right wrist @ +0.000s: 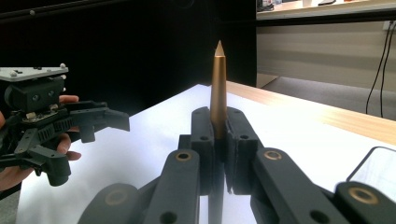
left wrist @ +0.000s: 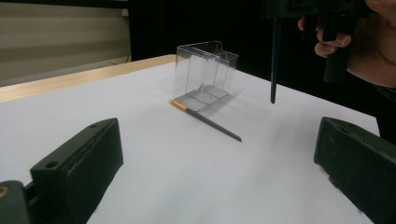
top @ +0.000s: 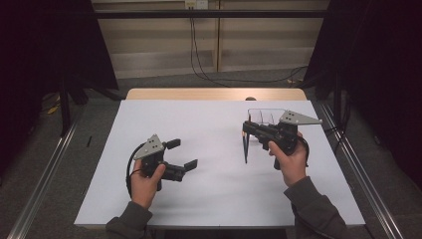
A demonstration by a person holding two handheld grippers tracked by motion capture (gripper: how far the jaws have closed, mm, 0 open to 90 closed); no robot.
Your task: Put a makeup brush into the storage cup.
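White-topped table [top: 209,164] with bare wooden strip along far edge; clear plastic compartment box [left wrist: 203,74] stands on it, dark orange-ended pencil [left wrist: 205,120] lies flat just beside.

Black tongs in both hands: left tongs [top: 181,153], right tongs [right wrist: 218,126], each topped with a grey plate [top: 151,146]. Gold-bronze pencil [right wrist: 218,88] clamped in the right pair. White worktop [top: 219,149] with pale wood edge; clear plastic box [left wrist: 204,74]; dark pencil with orange end [left wrist: 205,120].
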